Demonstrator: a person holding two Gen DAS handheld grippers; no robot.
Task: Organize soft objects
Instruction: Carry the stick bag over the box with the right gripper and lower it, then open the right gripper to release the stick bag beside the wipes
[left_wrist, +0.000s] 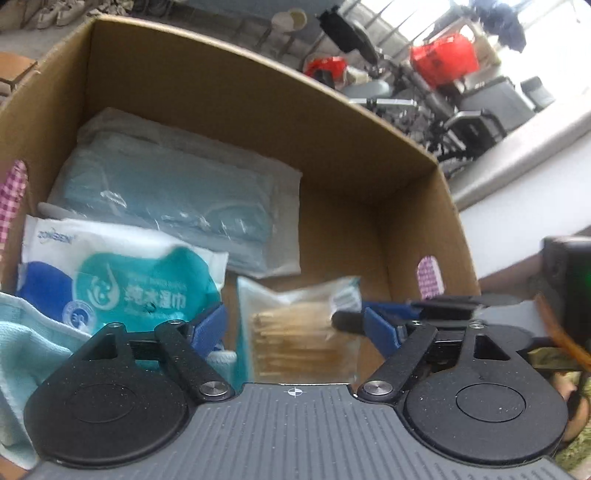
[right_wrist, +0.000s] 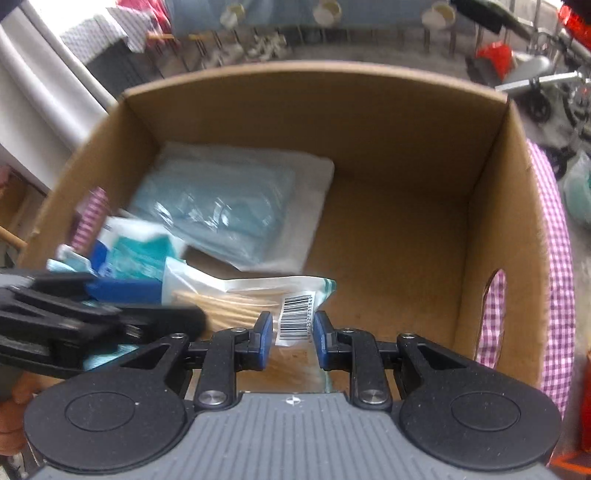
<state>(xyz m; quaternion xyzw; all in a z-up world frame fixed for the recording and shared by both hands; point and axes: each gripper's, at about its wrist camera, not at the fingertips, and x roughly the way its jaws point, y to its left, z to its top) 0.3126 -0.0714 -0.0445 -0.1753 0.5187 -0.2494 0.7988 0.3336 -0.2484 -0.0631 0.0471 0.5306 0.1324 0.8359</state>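
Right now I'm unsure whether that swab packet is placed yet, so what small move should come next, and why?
Probably open the right gripper. Its jaws seem to pinch the cotton swab packet, which already hangs low inside the cardboard box beside the wet wipes pack; the left gripper stands open around it.

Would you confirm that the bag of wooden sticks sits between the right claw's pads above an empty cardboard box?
Not quite: the cardboard box is not empty. The right wrist view shows a blue packet and a wet-wipes pack lying in it. The bag of wooden sticks does sit between the right claw pads.
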